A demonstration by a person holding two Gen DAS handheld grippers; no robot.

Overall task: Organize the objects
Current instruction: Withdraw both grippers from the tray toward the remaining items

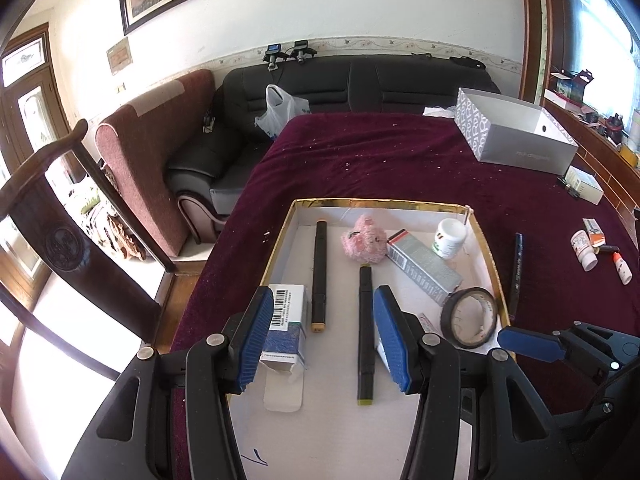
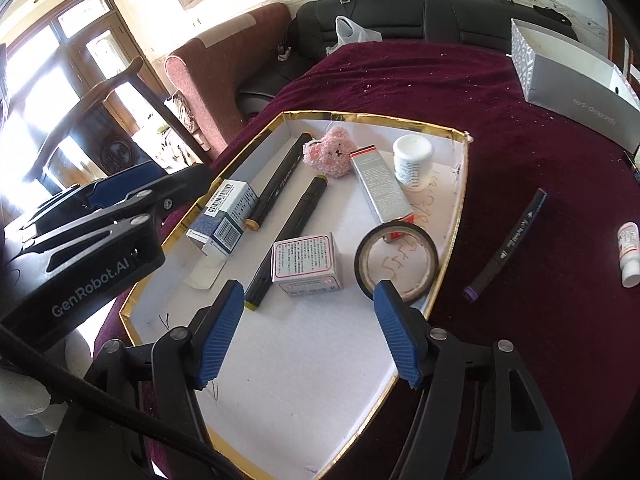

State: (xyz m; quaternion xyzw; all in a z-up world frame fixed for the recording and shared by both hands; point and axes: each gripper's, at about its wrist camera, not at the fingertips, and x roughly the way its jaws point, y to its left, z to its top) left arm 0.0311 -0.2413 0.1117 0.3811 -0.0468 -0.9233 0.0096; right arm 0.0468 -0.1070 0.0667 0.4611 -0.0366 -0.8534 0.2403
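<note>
Gold-rimmed tray (image 2: 456, 216) mid-frame on the maroon desk (image 2: 520, 128), already loaded: two black markers, pink plush (image 2: 329, 152), white jar (image 2: 412, 158), tape roll (image 2: 396, 258), three small cartons. Left gripper (image 1: 322, 334) and right gripper (image 2: 310, 330) both spread wide over the tray, holding nothing. Judged mid-sort, between picks. Likely next: purple-capped marker (image 2: 506, 240) lying loose right of the tray, then white bottle (image 2: 629, 250) at right edge. Needs a crosswise pinch on the barrel. Bottle cut off by frame; carton print unreadable; grey box (image 2: 576, 80) contents upper right hidden.
</note>
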